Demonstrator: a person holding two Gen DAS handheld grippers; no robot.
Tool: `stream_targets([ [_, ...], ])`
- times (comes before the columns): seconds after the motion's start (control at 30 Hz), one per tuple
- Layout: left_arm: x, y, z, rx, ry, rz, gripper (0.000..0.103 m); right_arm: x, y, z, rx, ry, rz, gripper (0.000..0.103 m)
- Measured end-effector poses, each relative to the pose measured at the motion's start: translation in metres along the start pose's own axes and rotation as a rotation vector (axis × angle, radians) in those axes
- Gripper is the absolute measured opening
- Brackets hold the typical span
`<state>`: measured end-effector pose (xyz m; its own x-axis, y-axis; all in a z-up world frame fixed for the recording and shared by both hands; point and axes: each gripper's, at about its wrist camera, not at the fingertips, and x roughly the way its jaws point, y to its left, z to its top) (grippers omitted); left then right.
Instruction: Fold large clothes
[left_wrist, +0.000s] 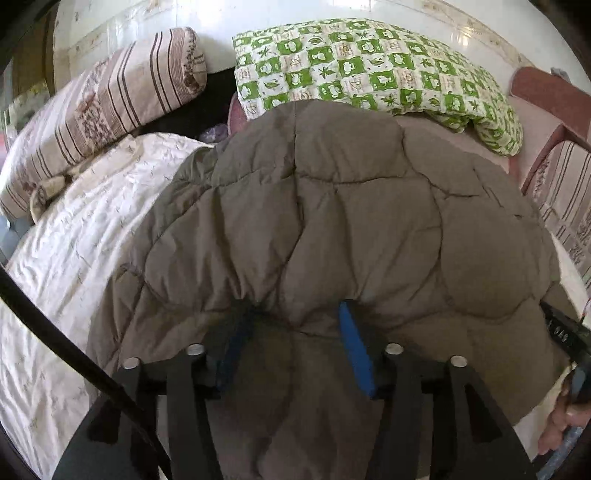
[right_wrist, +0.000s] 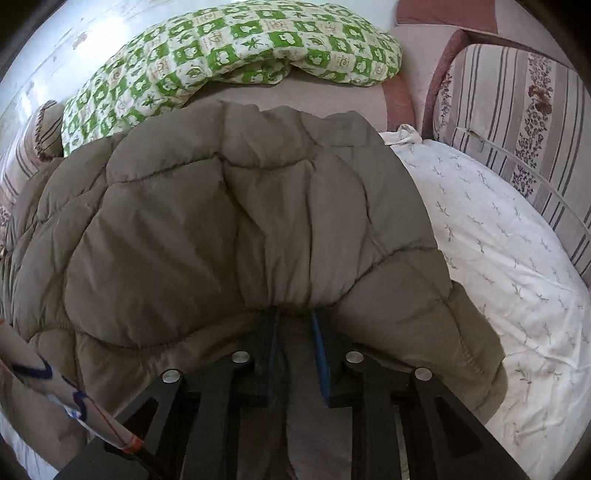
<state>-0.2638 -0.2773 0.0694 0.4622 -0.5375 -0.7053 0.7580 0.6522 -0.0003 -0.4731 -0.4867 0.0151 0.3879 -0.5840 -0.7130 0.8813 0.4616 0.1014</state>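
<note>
A striped pillow (left_wrist: 107, 103) lies at the bed's left by the pale wall (left_wrist: 147, 22), on a white sprigged sheet (left_wrist: 74, 229). The brown quilted coat (left_wrist: 332, 206) lies mid-bed, below a green checked quilt (left_wrist: 369, 62). The left tool (left_wrist: 295, 314) stands spread around a coat fold; the right tool (right_wrist: 293, 317) pinches the coat's edge. A striped cushion (right_wrist: 517, 122) sits right.

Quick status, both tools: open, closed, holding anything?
Left tool: jaws apart, the brown quilted coat bulging between them, not clamped.
Right tool: closed on a bunched fold of the same coat.
</note>
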Motion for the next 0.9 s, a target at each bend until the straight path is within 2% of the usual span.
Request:
stream_targets([
  [0.07,0.002,-0.003,-0.001,0.016,-0.004,0.021,0.058,-0.002,0.003,0.001,-0.032,-0.007,-0.016,0.021],
  [0.17,-0.001,-0.005,0.0,0.016,-0.014,0.039,0.058,-0.02,-0.004,0.005,0.03,-0.05,-0.006,0.02],
  [0.3,-0.019,-0.005,0.002,0.007,-0.075,0.05,0.058,-0.066,0.006,0.005,0.003,-0.228,-0.003,0.02],
  [0.33,-0.024,-0.005,0.002,0.003,-0.095,0.048,0.058,-0.078,0.012,0.003,-0.004,-0.261,0.046,0.02],
  [0.4,-0.033,-0.008,0.003,-0.006,-0.132,0.04,0.058,-0.086,0.03,-0.001,-0.03,-0.268,0.131,0.02],
  [0.47,-0.037,-0.012,0.002,-0.013,-0.152,0.035,0.058,-0.087,0.049,-0.008,-0.08,-0.266,0.214,0.02],
  [0.53,-0.029,-0.02,-0.002,0.002,-0.13,0.029,0.058,-0.079,0.068,-0.015,-0.139,-0.231,0.264,0.021],
  [0.6,-0.013,-0.027,-0.009,0.026,-0.082,0.046,0.06,-0.058,0.081,-0.02,-0.165,-0.159,0.254,0.022],
  [0.67,-0.002,-0.03,-0.012,0.044,-0.08,0.089,0.067,-0.033,0.086,-0.024,-0.186,-0.075,0.244,0.022],
  [0.77,0.003,-0.035,-0.013,0.066,-0.082,0.119,0.069,-0.019,0.078,-0.021,-0.135,-0.052,0.285,0.022],
  [0.9,0.006,-0.037,-0.014,0.062,-0.085,0.129,0.069,-0.015,0.081,-0.021,-0.146,-0.055,0.282,0.022],
])
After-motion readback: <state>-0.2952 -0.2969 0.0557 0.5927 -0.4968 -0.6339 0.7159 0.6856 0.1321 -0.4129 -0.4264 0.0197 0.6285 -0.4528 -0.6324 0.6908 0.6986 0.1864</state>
